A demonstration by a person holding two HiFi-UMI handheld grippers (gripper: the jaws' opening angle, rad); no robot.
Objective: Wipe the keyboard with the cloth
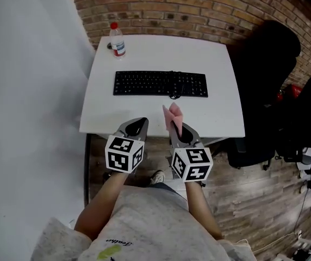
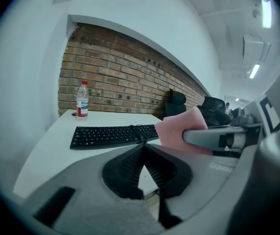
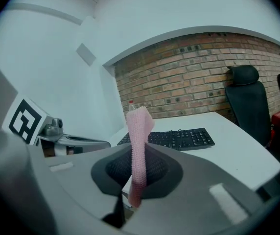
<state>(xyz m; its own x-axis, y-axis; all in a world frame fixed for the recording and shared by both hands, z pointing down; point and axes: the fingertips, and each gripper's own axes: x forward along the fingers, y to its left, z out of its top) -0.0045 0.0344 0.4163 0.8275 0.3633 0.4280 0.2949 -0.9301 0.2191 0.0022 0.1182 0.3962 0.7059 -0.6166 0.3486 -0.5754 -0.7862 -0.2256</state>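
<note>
A black keyboard [image 1: 160, 84] lies across the middle of the white table [image 1: 215, 113], its cable curled at its near edge; it also shows as the keyboard [image 2: 113, 134] and keyboard [image 3: 179, 138]. My right gripper [image 1: 178, 125] is shut on a pink cloth [image 1: 173, 117] that sticks up from its jaws, cloth [image 3: 139, 146], over the table's near edge, short of the keyboard. The cloth [image 2: 179, 129] shows at the right of the left gripper view. My left gripper [image 1: 136, 125] hovers beside it, shut and holding nothing.
A water bottle [image 1: 117, 39] with a red cap stands at the table's far left corner. A brick wall [image 1: 199, 10] runs behind the table. A black office chair [image 1: 267, 64] stands to the right, with more dark gear on the wooden floor [image 1: 248, 194].
</note>
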